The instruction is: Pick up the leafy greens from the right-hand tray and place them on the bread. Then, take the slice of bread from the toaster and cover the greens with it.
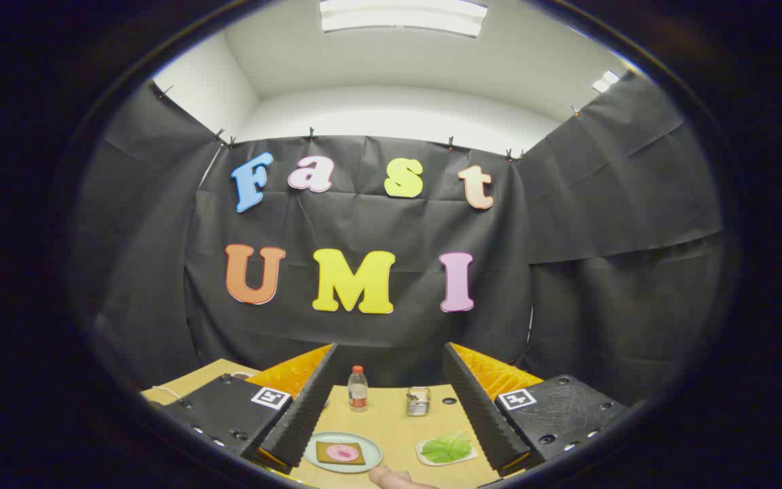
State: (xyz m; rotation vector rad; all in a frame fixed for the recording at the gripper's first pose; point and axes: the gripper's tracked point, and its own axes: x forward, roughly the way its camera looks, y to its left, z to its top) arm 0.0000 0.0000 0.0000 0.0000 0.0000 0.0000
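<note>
- Tan wood table [391, 421] fills the lower middle of the gripper view, with black cloth wall behind it.
- Gripper [389, 401] has its two fingers spread wide apart, gripping nothing; they frame the table from the lower left and lower right of the frame.
- Plate [372, 460] sits low and left of centre between the fingers, near the left finger.
- Bread [328, 449] lies flat on the plate, with a round pink slice [343, 452] on top of it.
- Tray [423, 449] sits low and right of centre, just beside the right finger and apart from the plate.
- Greens [447, 448] lie on the tray.
- Bottle [358, 388] stands upright farther back on the table, above the plate in the frame.
- Toaster [418, 401], a small metal box, stands right of the bottle, above the tray; whether bread is in it is too small to tell.
- Fingertip [394, 478] of a person shows at the very bottom centre, below the plate.
</note>
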